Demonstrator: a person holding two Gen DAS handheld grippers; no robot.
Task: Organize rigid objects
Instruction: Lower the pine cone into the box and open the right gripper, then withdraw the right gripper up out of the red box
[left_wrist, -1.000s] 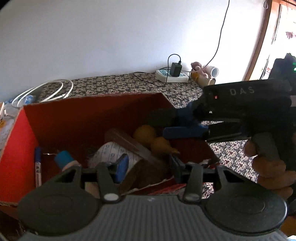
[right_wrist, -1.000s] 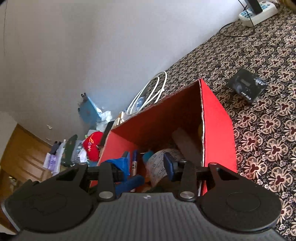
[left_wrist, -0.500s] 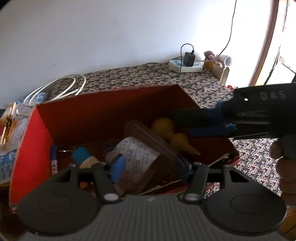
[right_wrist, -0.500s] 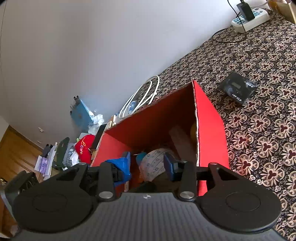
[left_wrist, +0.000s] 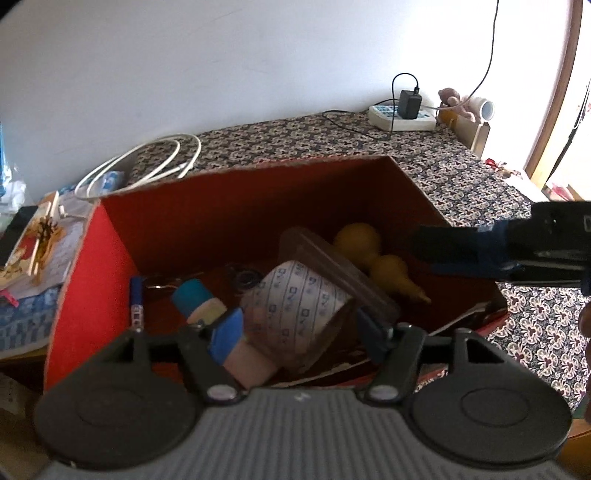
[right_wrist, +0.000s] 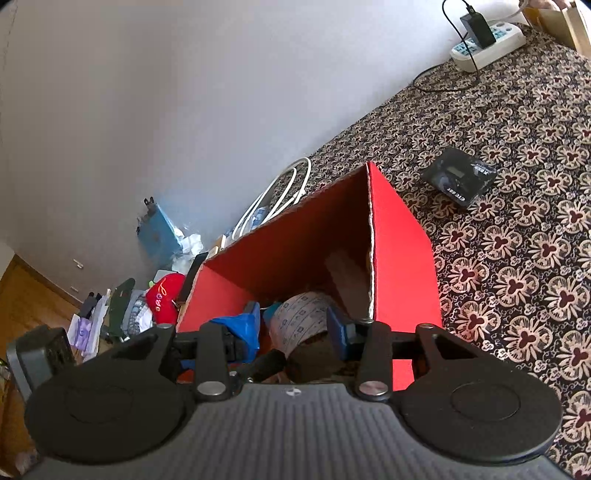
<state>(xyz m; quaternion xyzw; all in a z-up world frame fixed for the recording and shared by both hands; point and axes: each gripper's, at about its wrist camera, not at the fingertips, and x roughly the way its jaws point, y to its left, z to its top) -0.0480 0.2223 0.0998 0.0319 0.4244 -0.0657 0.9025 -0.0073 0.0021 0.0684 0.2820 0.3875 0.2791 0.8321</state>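
Our left hand-held gripper (left_wrist: 299, 328) hangs open and empty over the near edge of the red box (left_wrist: 236, 206), and our right hand-held gripper (right_wrist: 293, 330) is open and empty too, poised above the box's near end. We judge the job well along: the tape roll (left_wrist: 299, 299), yellow gourd (left_wrist: 373, 254), blue-capped bottle (left_wrist: 199, 302) and pen (left_wrist: 136, 302) already lie inside, while the small black device (right_wrist: 460, 179) sits apart on the patterned surface (right_wrist: 517, 240). Tall box walls crowd any descent; right of the box lies open room.

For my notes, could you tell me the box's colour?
Red box, clearest in the right wrist view.
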